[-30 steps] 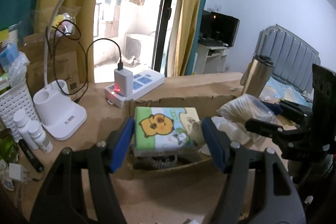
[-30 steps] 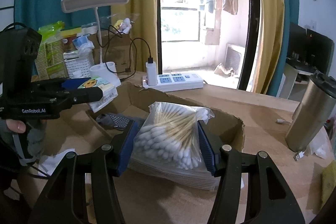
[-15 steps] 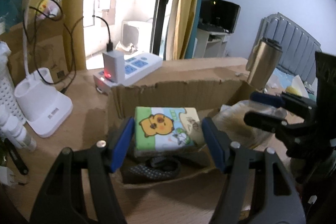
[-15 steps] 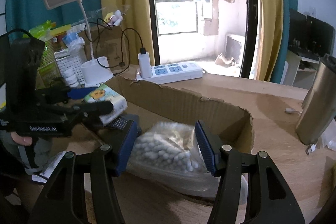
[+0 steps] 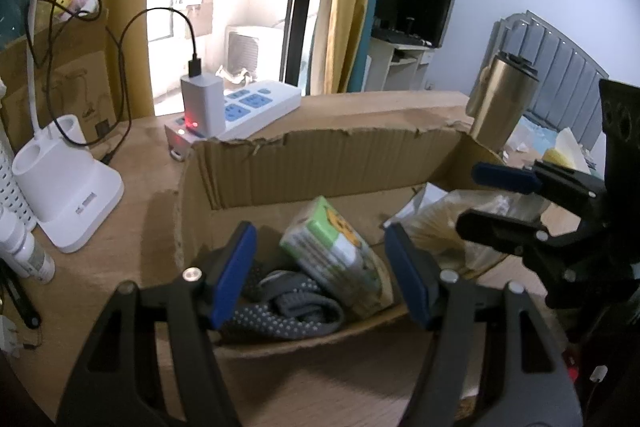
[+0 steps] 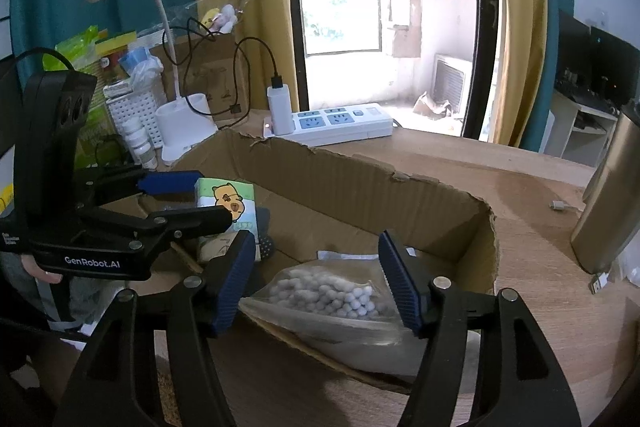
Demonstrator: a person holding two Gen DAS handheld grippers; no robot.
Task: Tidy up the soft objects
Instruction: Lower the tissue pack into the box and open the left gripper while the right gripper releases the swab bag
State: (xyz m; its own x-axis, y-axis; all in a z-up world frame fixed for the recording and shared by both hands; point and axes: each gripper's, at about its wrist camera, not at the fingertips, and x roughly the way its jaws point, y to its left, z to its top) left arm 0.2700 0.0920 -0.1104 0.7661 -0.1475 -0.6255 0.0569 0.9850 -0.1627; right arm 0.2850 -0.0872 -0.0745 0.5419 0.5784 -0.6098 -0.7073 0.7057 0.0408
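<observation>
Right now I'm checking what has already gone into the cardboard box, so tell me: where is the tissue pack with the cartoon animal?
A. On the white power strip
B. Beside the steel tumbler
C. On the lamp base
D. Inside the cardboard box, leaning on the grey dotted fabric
D: the tissue pack lies tilted inside the cardboard box, against the grey dotted fabric, between the left tongs but untouched by them.

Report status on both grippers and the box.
Left gripper open, tissue pack dropped loose in the box. Right gripper opening, cotton swab bag lying between its jaws. Nothing in the way.
</observation>
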